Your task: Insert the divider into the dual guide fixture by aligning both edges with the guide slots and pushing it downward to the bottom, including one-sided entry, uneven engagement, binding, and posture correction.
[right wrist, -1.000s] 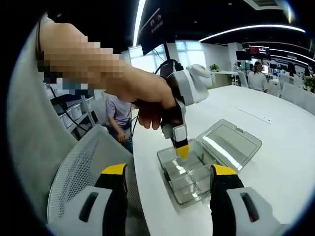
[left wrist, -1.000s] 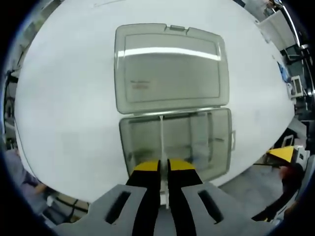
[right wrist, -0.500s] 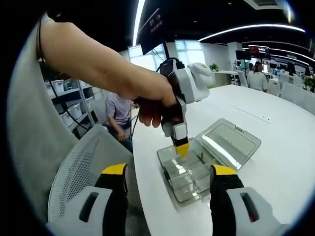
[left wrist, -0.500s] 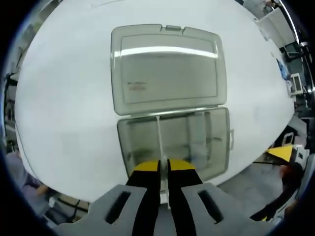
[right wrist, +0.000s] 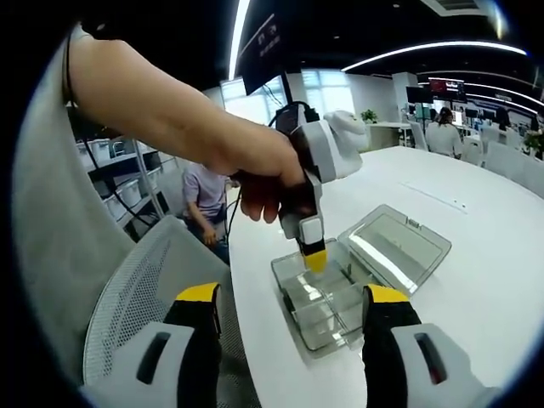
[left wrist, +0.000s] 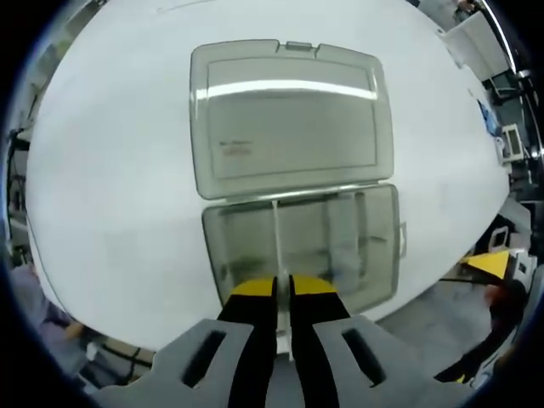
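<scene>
Left gripper (left wrist: 283, 289) pinches divider (left wrist: 277, 242); right gripper (right wrist: 289, 308) gapes.

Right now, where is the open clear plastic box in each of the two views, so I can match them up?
Left gripper view: the clear box sits centre frame, its lid laid open toward the top and its tray just beyond the left gripper.
Right gripper view: the box lies lower centre on the white table, between the right gripper jaws.
Shared landmark: the left gripper, tips at the tray.
</scene>
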`<action>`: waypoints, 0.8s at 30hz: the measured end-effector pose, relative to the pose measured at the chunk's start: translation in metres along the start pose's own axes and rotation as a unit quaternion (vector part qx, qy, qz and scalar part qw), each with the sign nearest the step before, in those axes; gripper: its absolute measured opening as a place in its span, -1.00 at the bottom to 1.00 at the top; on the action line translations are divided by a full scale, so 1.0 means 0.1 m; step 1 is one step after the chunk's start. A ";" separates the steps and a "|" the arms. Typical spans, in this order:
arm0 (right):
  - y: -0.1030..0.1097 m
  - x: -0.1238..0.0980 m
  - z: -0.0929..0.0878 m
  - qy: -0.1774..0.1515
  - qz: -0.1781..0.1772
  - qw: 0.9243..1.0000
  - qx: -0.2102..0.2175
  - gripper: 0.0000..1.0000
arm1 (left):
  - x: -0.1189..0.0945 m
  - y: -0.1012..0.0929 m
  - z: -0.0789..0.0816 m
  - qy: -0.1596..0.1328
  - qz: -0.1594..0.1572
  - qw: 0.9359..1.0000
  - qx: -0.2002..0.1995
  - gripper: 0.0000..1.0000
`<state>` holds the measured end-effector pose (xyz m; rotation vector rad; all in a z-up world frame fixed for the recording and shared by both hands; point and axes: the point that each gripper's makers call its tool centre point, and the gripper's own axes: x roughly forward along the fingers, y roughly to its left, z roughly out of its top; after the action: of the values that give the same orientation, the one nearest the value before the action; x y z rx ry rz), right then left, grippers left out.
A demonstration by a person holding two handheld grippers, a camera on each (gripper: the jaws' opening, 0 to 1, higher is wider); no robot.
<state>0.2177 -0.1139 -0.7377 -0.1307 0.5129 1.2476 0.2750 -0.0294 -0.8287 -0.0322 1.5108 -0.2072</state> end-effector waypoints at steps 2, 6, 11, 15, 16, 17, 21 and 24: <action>0.00 0.00 -0.01 0.002 0.000 1.000 0.000 0.28 | 0.01 0.00 0.00 0.000 -0.001 1.000 -0.002 -0.98; 0.00 0.00 -0.02 0.003 -0.001 1.000 0.000 0.28 | 0.02 0.00 0.00 0.002 -0.001 1.000 0.000 -0.98; -0.02 -0.01 -0.02 0.002 -0.002 1.000 0.001 0.28 | 0.05 0.00 0.00 0.003 0.001 1.000 0.001 -0.98; -0.02 -0.01 -0.02 0.002 -0.002 1.000 0.001 0.28 | 0.06 0.00 0.00 0.006 0.003 1.000 0.001 -0.98; -0.02 -0.01 -0.02 0.002 -0.002 1.000 0.003 0.28 | 0.06 0.00 0.01 0.007 0.004 1.000 0.004 -0.98; -0.02 -0.01 -0.02 0.001 -0.002 1.000 0.002 0.29 | 0.05 0.00 0.01 0.007 0.005 1.000 0.005 -0.98; -0.03 -0.01 -0.02 0.003 -0.001 1.000 0.001 0.28 | 0.03 -0.01 0.02 0.010 0.003 1.000 0.004 -0.98; -0.02 -0.01 -0.02 0.004 0.000 1.000 0.000 0.28 | 0.03 -0.01 0.01 0.011 0.002 1.000 0.003 -0.98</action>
<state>0.2189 -0.1165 -0.7395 -0.1356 0.5202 1.2477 0.2758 -0.0314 -0.8314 -0.0218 1.5312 -0.2090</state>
